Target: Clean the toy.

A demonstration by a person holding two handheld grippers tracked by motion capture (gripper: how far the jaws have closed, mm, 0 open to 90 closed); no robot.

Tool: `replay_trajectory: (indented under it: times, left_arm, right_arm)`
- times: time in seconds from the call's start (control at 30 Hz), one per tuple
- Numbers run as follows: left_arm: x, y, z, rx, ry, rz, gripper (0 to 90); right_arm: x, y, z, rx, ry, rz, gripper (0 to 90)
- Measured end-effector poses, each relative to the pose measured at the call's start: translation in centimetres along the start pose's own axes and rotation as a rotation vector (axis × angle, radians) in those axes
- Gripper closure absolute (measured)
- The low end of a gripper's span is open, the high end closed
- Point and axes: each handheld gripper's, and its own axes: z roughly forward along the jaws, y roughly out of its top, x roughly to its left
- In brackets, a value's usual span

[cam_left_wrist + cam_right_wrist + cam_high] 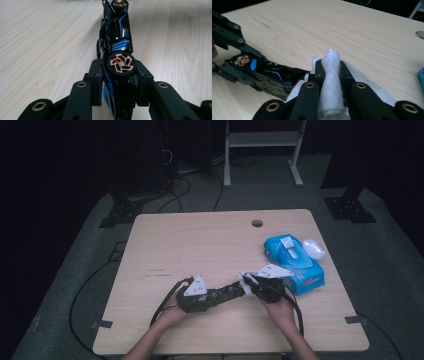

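A glossy black toy race car [117,37] with blue stripes and copper-spoked wheels lies on its side, nose toward three o'clock, at the wooden table's near middle. A bunched white wet wipe [331,82] touches its nose.

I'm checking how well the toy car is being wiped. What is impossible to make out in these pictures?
- High view: the toy car is small and dark; the hand-held grippers cover both its ends.
- Left gripper view: the car's far end is cut off by the top edge.
- Right gripper view: the wipe hides where it touches the car.
- High view: the print on the blue wipes pack is too small to read.
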Motion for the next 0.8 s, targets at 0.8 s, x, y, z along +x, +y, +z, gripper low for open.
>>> replay_trajectory:
  times: [0.8]
  left_arm:
    - [0.0,0.1,0.0,0.002,0.0,0.01,65.1]
  right_arm:
    - [2.5,0.7,1.4,0.014,0.12,-0.012,81.4]
